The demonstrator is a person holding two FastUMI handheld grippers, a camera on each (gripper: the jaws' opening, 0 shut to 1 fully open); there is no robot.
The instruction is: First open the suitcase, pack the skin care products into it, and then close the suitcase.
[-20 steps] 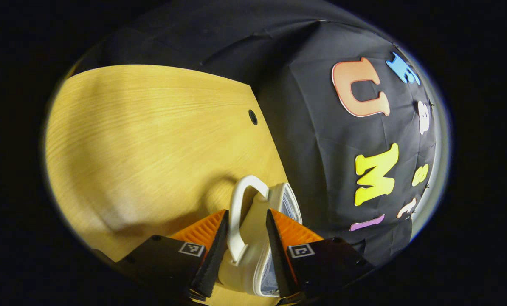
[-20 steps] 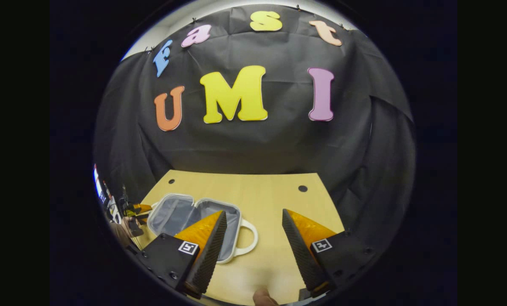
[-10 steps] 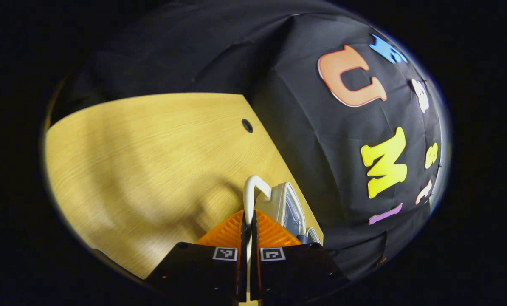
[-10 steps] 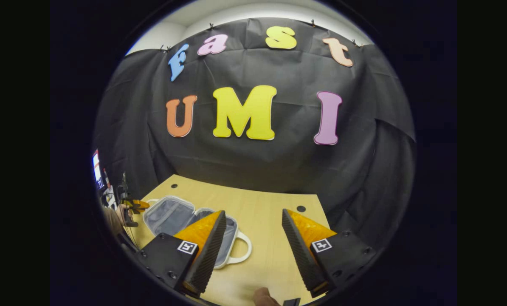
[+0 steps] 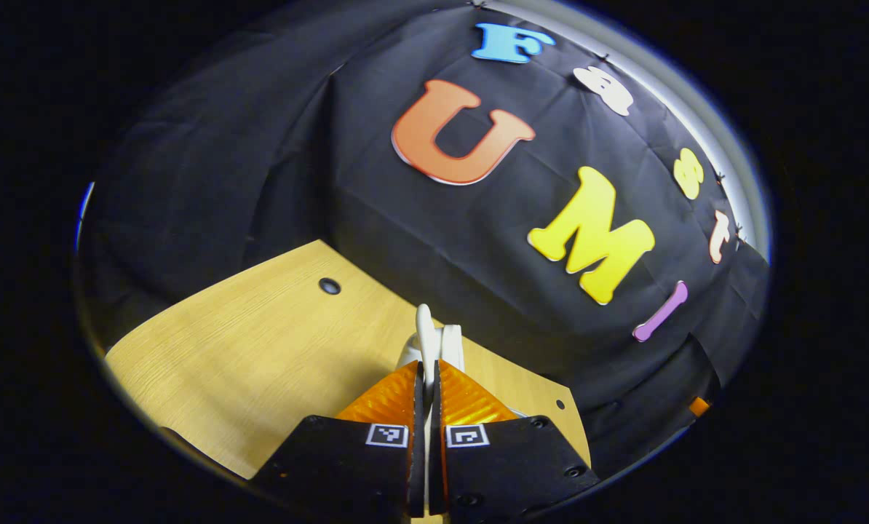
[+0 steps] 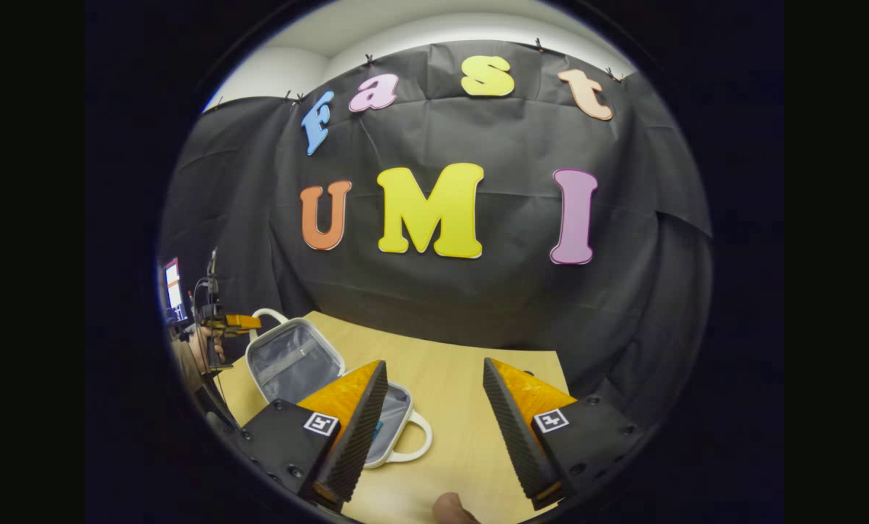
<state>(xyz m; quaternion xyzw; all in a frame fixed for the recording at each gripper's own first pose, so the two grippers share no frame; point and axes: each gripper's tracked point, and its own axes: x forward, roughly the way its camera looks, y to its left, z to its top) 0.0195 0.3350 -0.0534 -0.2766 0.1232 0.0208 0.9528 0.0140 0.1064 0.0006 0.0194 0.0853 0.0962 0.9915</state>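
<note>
The small white suitcase (image 6: pixel 292 356) lies open on the wooden table (image 6: pixel 463 437), grey lining showing. Its lid half is tilted up at the left, and the base half (image 6: pixel 398 407) lies flat, partly hidden behind my right gripper's left finger. In the left gripper view, my left gripper (image 5: pixel 425 386) is shut on the lid's white handle (image 5: pixel 426 331). The right gripper view shows that left gripper (image 6: pixel 234 321) far off at the lid's top edge. My right gripper (image 6: pixel 434 407) hangs open above the table, right of the suitcase, with nothing between its fingers.
The base's own white handle (image 6: pixel 413 440) points toward the bare table in the middle. Small round holes (image 5: pixel 329 285) mark the tabletop near its back edge. A person's fingertip (image 6: pixel 453 509) shows at the bottom. A screen (image 6: pixel 172 290) stands beyond the table's left side.
My left gripper closed on the lid's handle and raised the lid from flat to tilted up. The right gripper stayed open and tipped its view slightly upward.
</note>
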